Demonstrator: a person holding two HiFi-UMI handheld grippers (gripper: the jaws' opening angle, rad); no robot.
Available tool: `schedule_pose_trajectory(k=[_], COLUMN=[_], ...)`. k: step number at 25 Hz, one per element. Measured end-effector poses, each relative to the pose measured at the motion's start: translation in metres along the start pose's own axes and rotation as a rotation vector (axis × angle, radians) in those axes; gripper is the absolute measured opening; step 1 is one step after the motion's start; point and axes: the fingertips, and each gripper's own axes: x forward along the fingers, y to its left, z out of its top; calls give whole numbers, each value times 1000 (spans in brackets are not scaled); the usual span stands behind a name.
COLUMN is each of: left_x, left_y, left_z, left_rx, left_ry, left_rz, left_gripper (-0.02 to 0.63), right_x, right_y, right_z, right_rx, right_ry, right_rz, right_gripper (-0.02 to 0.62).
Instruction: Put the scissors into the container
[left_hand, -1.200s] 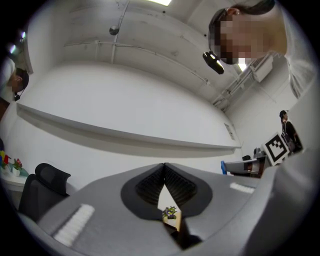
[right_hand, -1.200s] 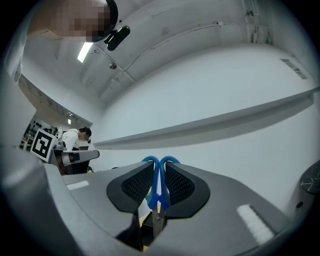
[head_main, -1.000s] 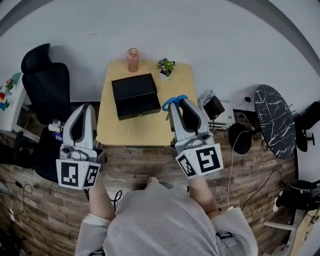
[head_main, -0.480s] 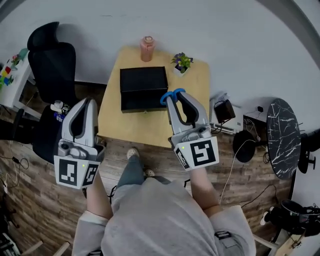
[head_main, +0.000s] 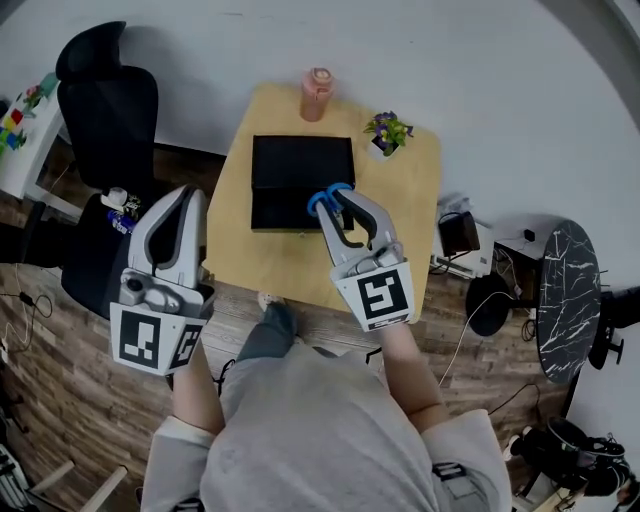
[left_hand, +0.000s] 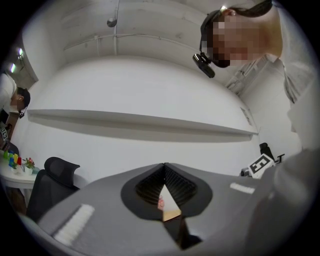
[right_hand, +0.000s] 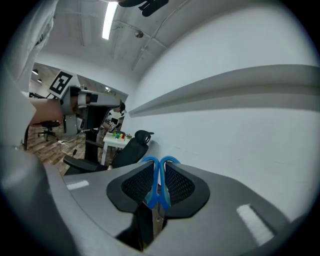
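My right gripper (head_main: 334, 196) is shut on the blue-handled scissors (head_main: 326, 197). It hangs over the front right part of the black container (head_main: 296, 172), which rests on the wooden table (head_main: 410, 210). In the right gripper view the blue handles (right_hand: 160, 186) stick up between the pads and the metal blades (right_hand: 156, 223) point down toward the camera. My left gripper (head_main: 186, 197) is shut on nothing and stays off the table's left edge. In the left gripper view that left gripper (left_hand: 164, 171) has its tips touching.
A pink bottle (head_main: 318, 93) and a small potted plant (head_main: 388, 130) stand at the table's back edge. A black office chair (head_main: 105, 100) is to the left. A black box (head_main: 458, 232), cables and a round marble-topped table (head_main: 567, 270) lie to the right on the floor.
The right gripper with the scissors has moved left, from beside the black container to over its front right part. The person has stepped closer to the table. The left gripper has kept its place.
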Motion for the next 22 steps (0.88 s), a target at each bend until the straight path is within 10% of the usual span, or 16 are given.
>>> schedule_pose_trajectory(k=[22], left_x=[27], left_y=[64], left_z=[-57], left_rx=[-21], left_ry=[113], left_rz=[58], left_gripper=[55], right_x=[106], right_y=[57], right_z=[-165], right_rx=[-236], right_ry=[391], right_rz=[340], right_gripper=[74])
